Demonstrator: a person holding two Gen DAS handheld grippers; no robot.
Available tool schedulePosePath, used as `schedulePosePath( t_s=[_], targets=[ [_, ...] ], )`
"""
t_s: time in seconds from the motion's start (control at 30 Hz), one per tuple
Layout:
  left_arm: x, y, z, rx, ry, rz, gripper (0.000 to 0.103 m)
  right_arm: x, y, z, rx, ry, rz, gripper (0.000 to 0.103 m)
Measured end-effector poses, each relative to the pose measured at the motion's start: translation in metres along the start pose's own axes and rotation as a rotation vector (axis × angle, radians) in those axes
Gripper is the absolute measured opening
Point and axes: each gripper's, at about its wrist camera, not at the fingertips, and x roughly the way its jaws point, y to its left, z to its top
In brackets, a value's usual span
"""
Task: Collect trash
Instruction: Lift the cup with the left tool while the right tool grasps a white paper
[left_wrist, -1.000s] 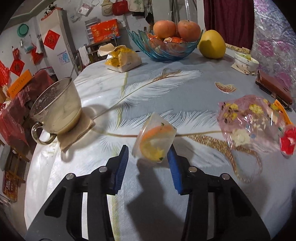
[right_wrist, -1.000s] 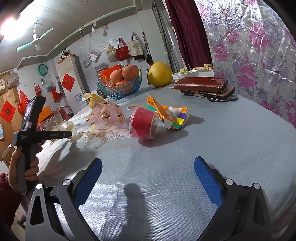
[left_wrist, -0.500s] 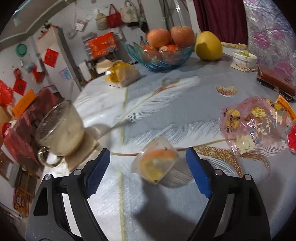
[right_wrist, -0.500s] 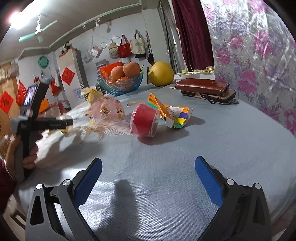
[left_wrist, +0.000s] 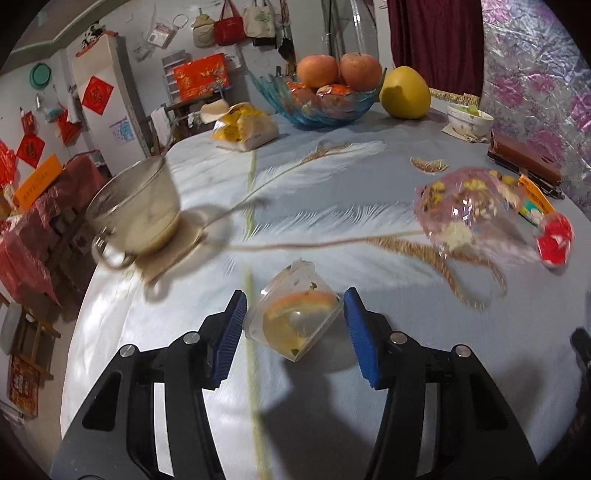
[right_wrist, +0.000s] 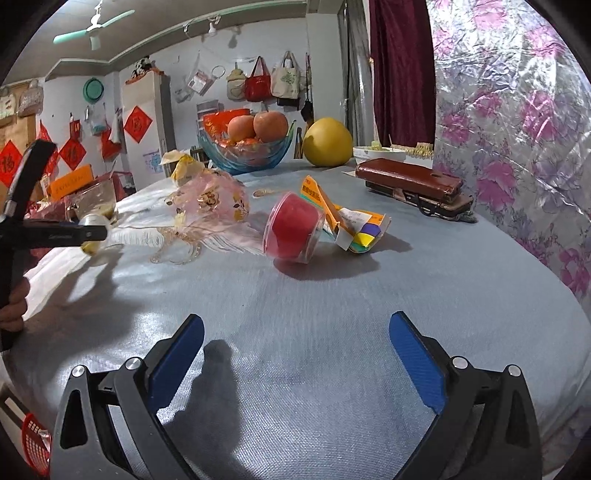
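Observation:
A clear plastic cup (left_wrist: 295, 325) with orange and yellow fruit slices lies tilted on the tablecloth. My left gripper (left_wrist: 295, 295) straddles it; its jaws are closing, and a small gap still shows at the right pad (left_wrist: 360, 339). A pink flowered plastic wrapper (left_wrist: 469, 206) lies to the right. Beyond it sits a red plastic cup (right_wrist: 291, 229) on its side against a colourful folded carton (right_wrist: 354, 225). My right gripper (right_wrist: 295, 319) hovers open over bare cloth, short of the red cup, holding nothing. In the right wrist view the left gripper (right_wrist: 92, 232) shows at the far left, in a hand.
A glass mug (left_wrist: 136, 218) on a coaster stands at the left table edge. At the back are a snack bag (left_wrist: 243, 129), a blue fruit bowl (left_wrist: 325, 99), a yellow pomelo (left_wrist: 404, 92) and a small bowl (left_wrist: 469, 118). A brown wallet (right_wrist: 410, 181) lies by the foil wall.
The left jaws let go of the fruit cup, spread wide, and have narrowed around it again as it lies on the cloth. The right gripper has rolled slightly and stays open.

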Motion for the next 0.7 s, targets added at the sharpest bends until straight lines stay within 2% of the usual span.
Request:
schedulePosePath(
  t_s=[0.07,0.17,0.2,0.27,0.37,0.53,0.67,0.7],
  targets=[
    [-0.003,0.002,-0.002,-0.014,-0.005,0.000,0.054,0.000,-0.007,0.005,0.039,0.019,0.047,0.099],
    [-0.001,0.006,-0.003,-0.038,0.006,-0.009,0.055,-0.001,-0.027,0.018,0.194,0.030,0.197,0.099],
    [0.002,0.006,-0.002,-0.040,0.018,-0.004,0.055,0.000,-0.031,0.023,0.225,0.025,0.215,0.099],
    [0.004,0.004,-0.002,-0.036,0.030,0.009,0.055,0.001,-0.036,0.037,0.256,0.011,0.201,0.099],
    [0.004,0.005,-0.003,-0.035,0.028,0.009,0.055,0.012,-0.028,0.056,0.225,0.026,0.173,0.099],
    [0.007,0.011,-0.003,-0.067,0.047,0.009,0.055,0.033,-0.013,0.056,0.252,0.087,0.232,0.078],
    [0.009,0.010,-0.003,-0.060,0.057,-0.008,0.054,0.039,-0.012,0.062,0.270,0.093,0.218,0.073],
    [0.009,0.009,-0.003,-0.057,0.058,-0.009,0.054,0.043,-0.013,0.064,0.273,0.099,0.207,0.065]
  ],
)
